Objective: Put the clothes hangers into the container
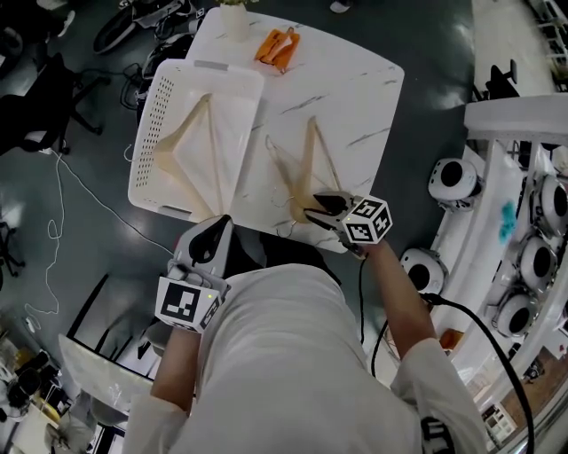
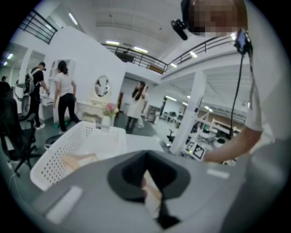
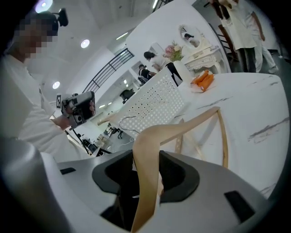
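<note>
A white perforated basket (image 1: 151, 106) stands on the left of the white marble table (image 1: 355, 97), with one wooden hanger (image 1: 191, 146) lying in it. A second wooden hanger (image 1: 312, 155) lies on the table to the basket's right. My right gripper (image 1: 318, 208) is shut on its near end at the table's front edge. In the right gripper view this hanger (image 3: 150, 150) runs up from between the jaws, and the basket (image 3: 154, 102) is behind it. My left gripper (image 1: 217, 226) hovers just off the table's near edge below the basket, jaws together and empty. The left gripper view looks at the basket (image 2: 77, 145) from its near side.
An orange object (image 1: 277, 46) and a white vase (image 1: 235, 19) stand at the table's far edge. White round machines (image 1: 457, 182) crowd the right side. Chairs and cables lie on the dark floor at left. Several people stand in the background of the left gripper view.
</note>
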The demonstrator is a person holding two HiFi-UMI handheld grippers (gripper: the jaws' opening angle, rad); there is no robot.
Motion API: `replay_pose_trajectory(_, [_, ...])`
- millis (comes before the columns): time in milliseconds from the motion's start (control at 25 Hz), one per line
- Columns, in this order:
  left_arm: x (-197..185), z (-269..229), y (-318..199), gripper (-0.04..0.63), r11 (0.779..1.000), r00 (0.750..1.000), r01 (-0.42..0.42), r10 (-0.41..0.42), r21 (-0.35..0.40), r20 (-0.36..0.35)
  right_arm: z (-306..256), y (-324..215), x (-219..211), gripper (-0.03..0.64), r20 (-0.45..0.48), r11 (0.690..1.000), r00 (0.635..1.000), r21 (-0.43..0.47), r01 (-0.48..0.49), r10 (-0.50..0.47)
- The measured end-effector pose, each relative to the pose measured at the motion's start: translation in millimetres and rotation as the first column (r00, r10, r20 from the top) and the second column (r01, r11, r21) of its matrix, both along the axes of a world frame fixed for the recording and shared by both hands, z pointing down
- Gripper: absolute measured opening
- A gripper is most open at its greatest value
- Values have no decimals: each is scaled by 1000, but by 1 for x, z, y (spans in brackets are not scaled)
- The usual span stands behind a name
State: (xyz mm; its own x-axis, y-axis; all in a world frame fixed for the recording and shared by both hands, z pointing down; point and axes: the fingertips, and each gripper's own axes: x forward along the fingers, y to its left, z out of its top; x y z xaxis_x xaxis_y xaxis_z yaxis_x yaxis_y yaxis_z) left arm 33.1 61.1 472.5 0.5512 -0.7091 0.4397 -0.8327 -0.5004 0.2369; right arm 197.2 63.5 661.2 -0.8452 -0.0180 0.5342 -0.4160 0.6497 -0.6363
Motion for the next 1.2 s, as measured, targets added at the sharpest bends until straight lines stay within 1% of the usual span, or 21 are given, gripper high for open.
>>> replay_pose_trajectory(280, [-6, -3, -8, 0, 1000, 1000, -4, 4, 16, -3, -30, -15, -3, 175, 76, 996, 993, -2, -92, 92])
replay_pose_trajectory(480, [-14, -5, -15, 0, 1000, 1000, -7, 8, 25, -13, -64, -26, -13, 175, 155, 989, 977, -1, -146, 144])
replay_pose_trajectory(600, [-20, -8, -18, 0, 999, 1000, -10, 11, 30, -18, -82, -33, -17, 175, 186, 985, 968, 0, -174, 171])
replay_pose_trajectory(800, [-32, -9, -22, 0, 999, 1000, -15, 16, 41, -23, -107, -36, -32, 175, 190, 985, 969, 47, -167, 155])
replay_pose_trajectory(1200, [-67, -14, -22, 0, 998, 1000, -16, 17, 57, -23, -155, -32, -81, 175, 219, 981, 967, 114, -158, 131])
